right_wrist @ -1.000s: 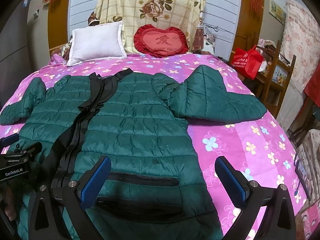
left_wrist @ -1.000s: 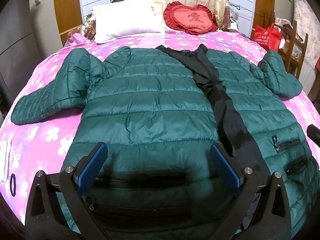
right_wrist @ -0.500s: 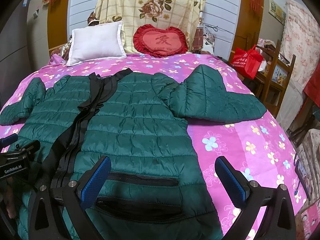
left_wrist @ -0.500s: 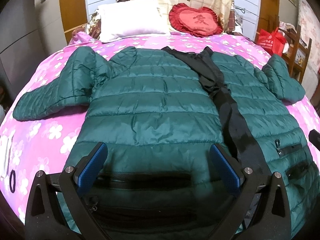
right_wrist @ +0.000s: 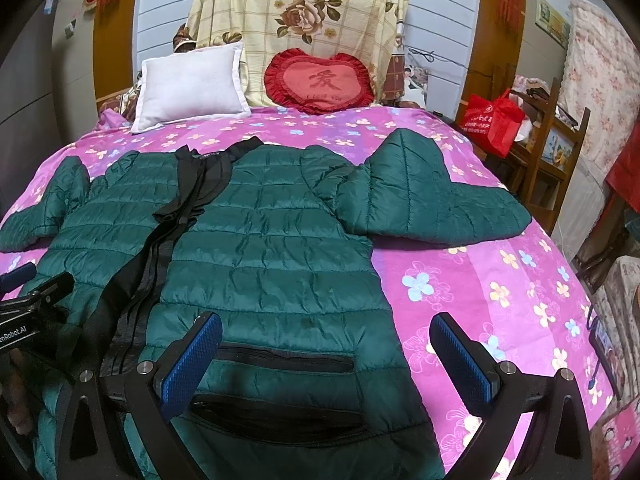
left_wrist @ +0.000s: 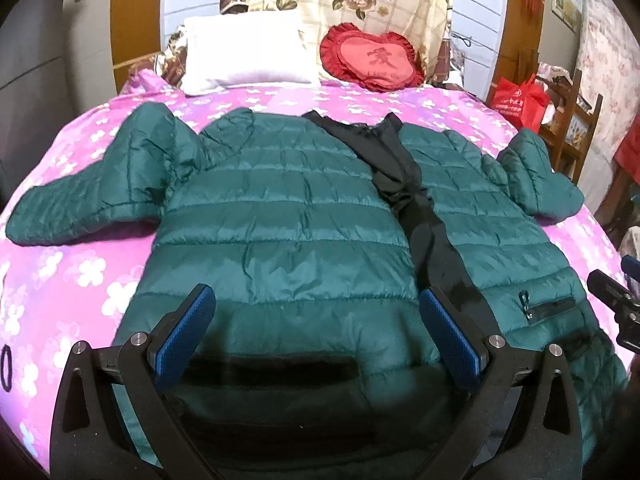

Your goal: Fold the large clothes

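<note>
A dark green quilted puffer jacket [left_wrist: 280,216] [right_wrist: 264,240] lies front up on the pink flowered bed [left_wrist: 60,272] [right_wrist: 500,280], unzipped, its black lining [left_wrist: 420,216] showing down the middle. Both sleeves spread outward. My left gripper [left_wrist: 316,332] hovers open over the jacket's left hem, above a black pocket strip [left_wrist: 272,364]. My right gripper [right_wrist: 326,356] is open over the right hem and its pocket zipper [right_wrist: 288,356], with its right finger over bare bedspread. Neither holds anything. The other gripper's body shows at each view's edge.
A white pillow [right_wrist: 192,84] and a red heart cushion [right_wrist: 320,80] rest at the headboard, backed by a rose-patterned cloth [right_wrist: 300,20]. A red bag [right_wrist: 492,120] and wooden shelf [right_wrist: 560,148] stand to the bed's right. Grey wall panels flank the left.
The left wrist view has pulled back and tilted up a little, showing more of the headboard. The right gripper and the jacket have stayed as they were.
</note>
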A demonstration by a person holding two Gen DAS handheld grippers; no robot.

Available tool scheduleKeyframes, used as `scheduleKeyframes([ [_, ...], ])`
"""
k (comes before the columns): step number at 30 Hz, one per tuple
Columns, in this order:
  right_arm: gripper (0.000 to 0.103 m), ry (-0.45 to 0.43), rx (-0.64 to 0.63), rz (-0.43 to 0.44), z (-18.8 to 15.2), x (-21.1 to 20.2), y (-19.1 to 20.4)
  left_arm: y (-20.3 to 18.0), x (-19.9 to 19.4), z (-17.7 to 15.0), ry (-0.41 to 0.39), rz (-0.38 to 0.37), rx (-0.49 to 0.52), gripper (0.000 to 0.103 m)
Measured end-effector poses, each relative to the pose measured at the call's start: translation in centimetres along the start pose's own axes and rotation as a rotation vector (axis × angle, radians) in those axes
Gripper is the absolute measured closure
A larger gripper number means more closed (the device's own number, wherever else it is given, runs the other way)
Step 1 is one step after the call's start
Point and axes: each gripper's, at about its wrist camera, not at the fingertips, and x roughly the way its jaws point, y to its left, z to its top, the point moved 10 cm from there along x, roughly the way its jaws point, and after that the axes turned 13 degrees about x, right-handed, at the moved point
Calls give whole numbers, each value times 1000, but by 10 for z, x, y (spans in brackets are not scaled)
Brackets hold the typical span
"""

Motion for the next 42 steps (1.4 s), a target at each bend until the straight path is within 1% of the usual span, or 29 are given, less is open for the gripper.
scheduleKeyframes([
  [3, 0, 1, -1, 0, -1, 0, 0, -3, 2, -2, 19, 14, 19, 1],
  [7, 0, 0, -2, -1, 0, 0, -1, -6, 5, -8, 41, -24, 0, 1],
  [11, 0, 1, -1, -2, 0, 0, 0, -3, 9, -12, 61, -36, -36, 1],
  [17, 0, -7, 27, 8, 0, -3, -3, 7, 13, -17, 81, 20, -52, 1],
  [20, 0, -11, 34, 22, 1, -4, -2, 9, 14, -18, 85, 17, -59, 1],
  [23, 0, -16, 23, 4, 2, -4, -3, 9, 13, -17, 83, 25, -52, 1],
  [33, 0, -5, 8, 4, 0, -1, 1, 18, 10, -14, 77, 22, -67, 0],
  [36, 0, -3, 15, 5, 0, -1, -1, 39, 6, -3, 55, 26, -112, 1],
  [39, 0, 1, 21, 14, 0, -2, -2, 87, -1, 8, 37, 89, -201, 1],
  [42, 0, 3, 23, 25, 0, -3, -2, 134, -7, 18, 41, 133, -250, 1],
])
